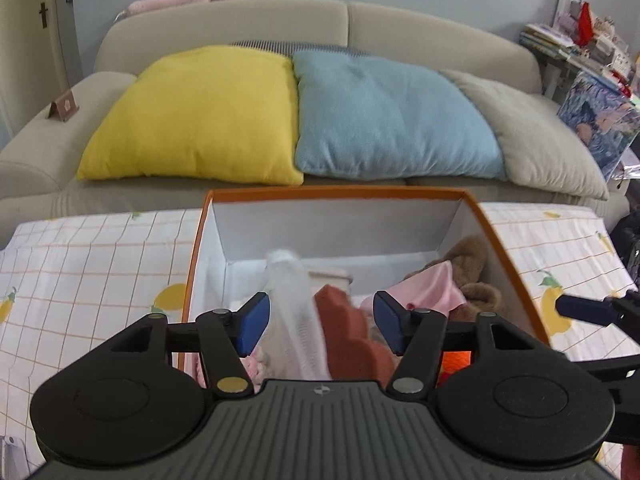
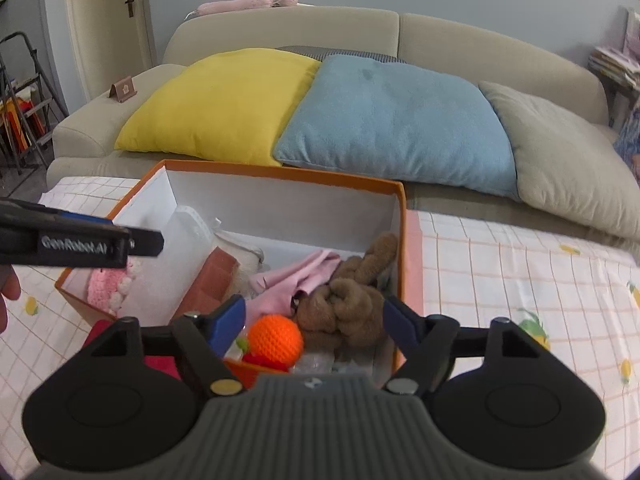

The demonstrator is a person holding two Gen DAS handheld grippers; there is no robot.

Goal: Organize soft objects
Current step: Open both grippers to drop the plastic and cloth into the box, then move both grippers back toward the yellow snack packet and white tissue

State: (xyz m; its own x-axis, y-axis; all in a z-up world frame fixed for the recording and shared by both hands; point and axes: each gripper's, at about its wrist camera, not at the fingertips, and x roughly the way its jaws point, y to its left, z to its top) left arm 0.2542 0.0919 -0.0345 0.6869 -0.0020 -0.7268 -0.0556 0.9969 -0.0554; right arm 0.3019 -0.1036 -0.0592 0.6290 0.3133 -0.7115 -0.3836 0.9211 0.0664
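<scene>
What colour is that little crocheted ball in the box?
Bright orange: the crocheted ball shows best in the right wrist view.

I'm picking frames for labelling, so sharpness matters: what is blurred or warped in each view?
Left wrist view: the white mesh item between the open left gripper is motion-smeared, the sofa bows from fisheye, and the corners are vignetted. Right wrist view: the orange crochet ball is fairly crisp, the brown plush is soft, and the box rim curves.
</scene>
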